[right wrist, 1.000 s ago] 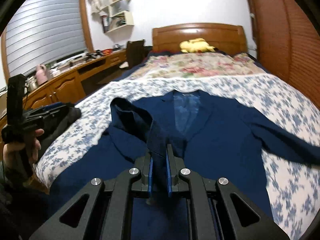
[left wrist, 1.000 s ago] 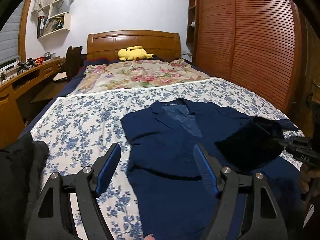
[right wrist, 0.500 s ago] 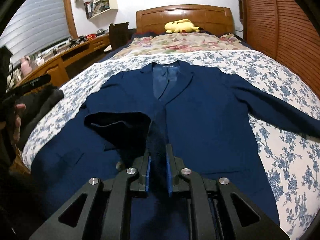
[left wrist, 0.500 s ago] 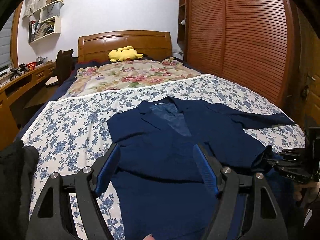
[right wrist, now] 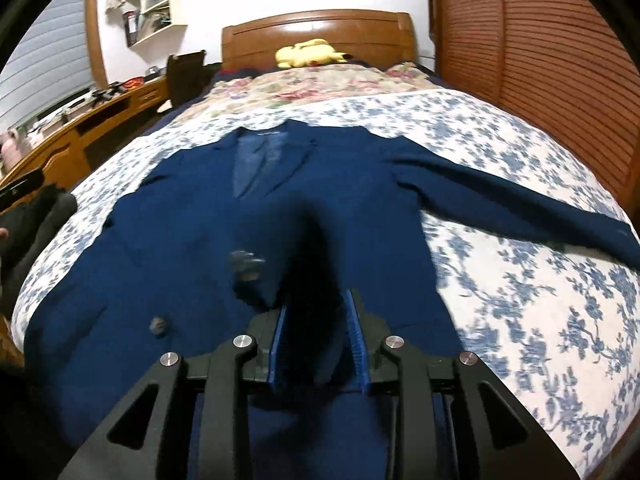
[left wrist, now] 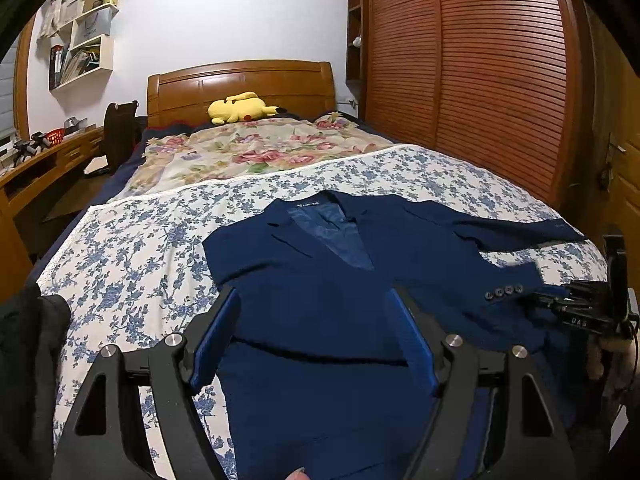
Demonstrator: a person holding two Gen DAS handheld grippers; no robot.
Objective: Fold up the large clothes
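A navy blazer [left wrist: 320, 280] lies face up on the blue-flowered bedspread [left wrist: 132, 248], collar toward the headboard. One sleeve is folded in across its front, the buttoned cuff [left wrist: 504, 291] resting on the chest. My right gripper [right wrist: 316, 304] sits low over that sleeve [right wrist: 308, 240]. Its jaws are opening, and the dark cloth lies loose between the blue pads. The other sleeve [right wrist: 520, 204] stretches out to the right. My left gripper [left wrist: 313, 296] hovers open above the blazer's lower half with nothing between its fingers.
A yellow plush toy [left wrist: 240, 106] lies by the wooden headboard [left wrist: 240, 80] on a flowered quilt [left wrist: 256, 152]. A slatted wardrobe [left wrist: 480, 80] runs along the right, a wooden desk [right wrist: 80, 128] along the left. A black garment [left wrist: 28, 360] hangs at the bed's near left corner.
The right gripper carried the sleeve over the blazer's front and lowered it, and its jaws have parted from the cloth. The left gripper stays open and has barely shifted.
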